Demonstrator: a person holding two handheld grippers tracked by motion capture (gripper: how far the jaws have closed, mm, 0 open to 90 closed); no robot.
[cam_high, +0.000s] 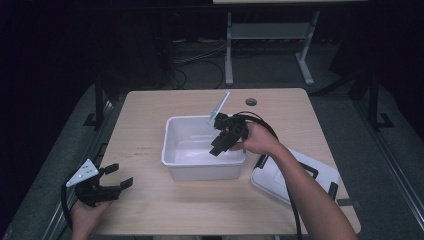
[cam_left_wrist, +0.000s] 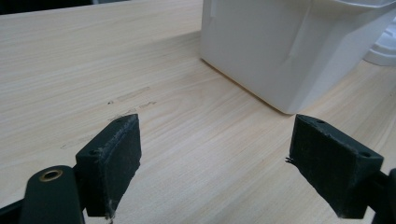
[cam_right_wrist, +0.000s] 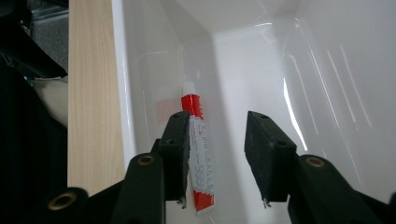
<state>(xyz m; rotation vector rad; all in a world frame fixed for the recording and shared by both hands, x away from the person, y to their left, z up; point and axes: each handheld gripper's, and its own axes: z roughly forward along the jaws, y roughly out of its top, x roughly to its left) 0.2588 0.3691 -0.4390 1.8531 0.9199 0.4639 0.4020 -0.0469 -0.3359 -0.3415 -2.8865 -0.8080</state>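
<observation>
A white plastic bin (cam_high: 170, 150) stands in the middle of the wooden table (cam_high: 150, 210). My right gripper (cam_high: 218, 147) reaches down into it from the right, held by a hand. In the right gripper view the jaws of this gripper (cam_right_wrist: 217, 154) stand apart over the bin's floor (cam_right_wrist: 327, 93). A red and white tube (cam_right_wrist: 204, 172) lies against the bin's wall, just beside the left jaw, and no pad presses on it. My left gripper (cam_high: 121, 175) rests open near the table's front left corner, with only bare wood between its jaws (cam_left_wrist: 215, 158).
The bin's white lid (cam_high: 280, 175) with black handles lies on the table at the front right. From the left gripper view the bin's outer wall (cam_left_wrist: 261, 51) is ahead and to the right. Beyond the table's far edge, a desk frame (cam_high: 230, 50) stands on the dark floor.
</observation>
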